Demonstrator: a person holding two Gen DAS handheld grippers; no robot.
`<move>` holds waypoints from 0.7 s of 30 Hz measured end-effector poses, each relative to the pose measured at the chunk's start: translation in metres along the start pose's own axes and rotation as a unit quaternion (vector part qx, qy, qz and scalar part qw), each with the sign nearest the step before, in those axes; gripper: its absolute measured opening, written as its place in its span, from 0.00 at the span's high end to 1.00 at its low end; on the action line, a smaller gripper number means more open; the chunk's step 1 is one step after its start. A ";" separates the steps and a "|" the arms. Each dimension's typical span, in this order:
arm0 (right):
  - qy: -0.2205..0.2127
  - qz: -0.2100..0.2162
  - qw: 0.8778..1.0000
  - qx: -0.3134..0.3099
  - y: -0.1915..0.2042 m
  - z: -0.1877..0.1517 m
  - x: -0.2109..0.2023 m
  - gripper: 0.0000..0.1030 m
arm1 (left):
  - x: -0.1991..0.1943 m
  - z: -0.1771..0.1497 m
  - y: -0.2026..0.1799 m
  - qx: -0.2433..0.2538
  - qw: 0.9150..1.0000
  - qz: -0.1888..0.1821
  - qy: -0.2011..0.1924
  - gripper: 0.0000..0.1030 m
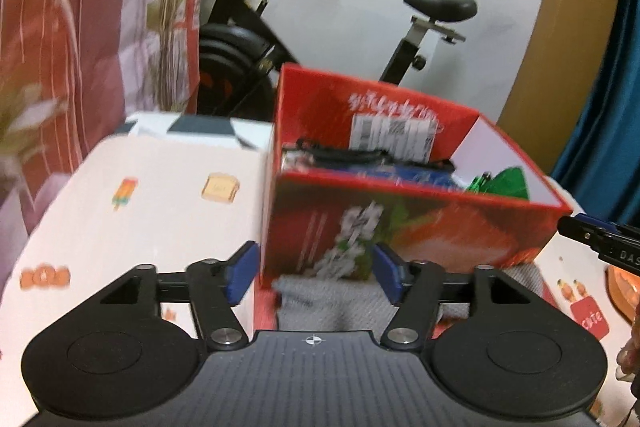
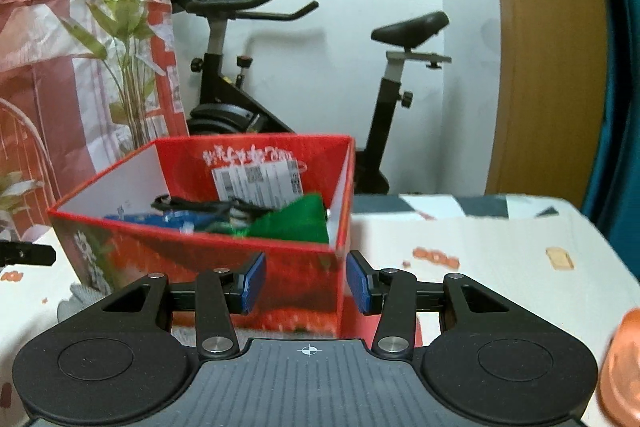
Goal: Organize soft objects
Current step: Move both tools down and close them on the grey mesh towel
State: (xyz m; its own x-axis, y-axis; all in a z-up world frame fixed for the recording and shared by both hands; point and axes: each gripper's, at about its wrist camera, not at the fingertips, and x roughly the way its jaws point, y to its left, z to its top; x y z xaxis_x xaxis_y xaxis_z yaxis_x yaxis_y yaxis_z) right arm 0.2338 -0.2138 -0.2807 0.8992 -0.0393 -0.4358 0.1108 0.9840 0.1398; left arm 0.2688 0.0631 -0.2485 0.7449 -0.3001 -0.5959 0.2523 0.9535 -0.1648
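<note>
A red cardboard box (image 1: 400,223) stands on the table, open at the top; it also shows in the right wrist view (image 2: 208,259). Inside lie a green soft object (image 2: 296,223), a blue object (image 2: 160,219) and a black cord (image 2: 200,205). A grey knitted cloth (image 1: 332,301) lies on the table in front of the box, between and just beyond the blue pads of my left gripper (image 1: 314,273), which is open. My right gripper (image 2: 306,285) is open and empty, close to the box's front right corner. The right gripper's tip shows at the left view's right edge (image 1: 600,241).
The table has a white cloth with food prints (image 1: 140,211). An exercise bike (image 2: 280,87) stands behind the table by a white wall. A plant (image 2: 124,39) and a red-pink curtain are at the left. An orange object (image 2: 624,359) sits at the lower right edge.
</note>
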 end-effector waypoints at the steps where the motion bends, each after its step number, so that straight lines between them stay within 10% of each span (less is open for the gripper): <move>1: 0.007 0.000 1.000 0.002 -0.001 -0.005 0.002 0.60 | 0.003 -0.003 0.001 -0.002 1.000 0.001 0.005 0.34; 21: 0.093 0.004 0.995 0.032 0.005 -0.058 0.057 0.47 | 0.062 -0.041 -0.005 -0.010 0.998 0.014 0.068 0.29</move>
State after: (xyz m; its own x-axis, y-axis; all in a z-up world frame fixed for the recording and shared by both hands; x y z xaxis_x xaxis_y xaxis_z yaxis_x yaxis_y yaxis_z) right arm 0.2611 -0.2007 -0.3568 0.8071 0.0075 -0.5903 0.1358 0.9708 0.1980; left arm 0.2889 0.0412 -0.3168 0.6599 -0.2686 -0.7017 0.2194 0.9621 -0.1620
